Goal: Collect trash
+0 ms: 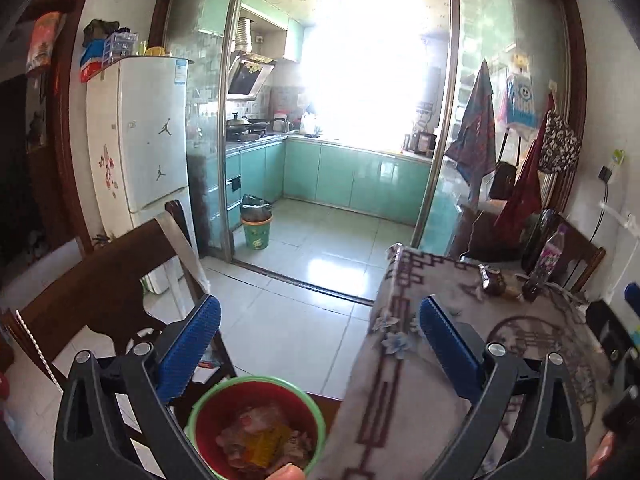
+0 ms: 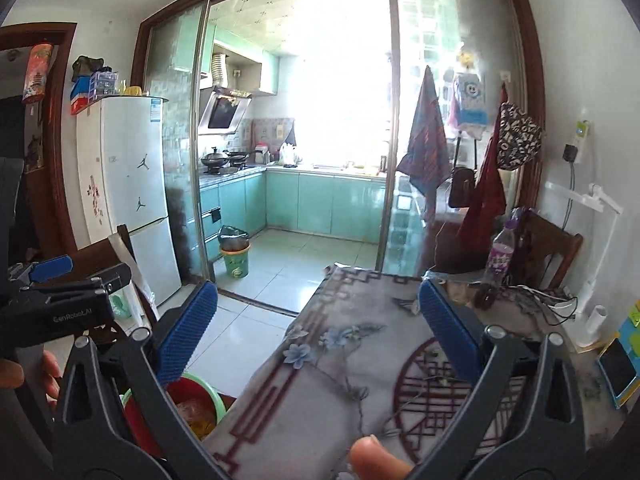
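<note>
I have one table [image 2: 352, 360] under a patterned cloth, with one clear bottle [image 2: 500, 256] standing at its far end, and one small bin [image 1: 258, 428] with a green rim and red inside just beside the table's near edge, with wrappers in it. My left gripper [image 1: 320, 330] and right gripper [image 2: 318, 320] are both spread wide, holding and touching nothing.
</note>
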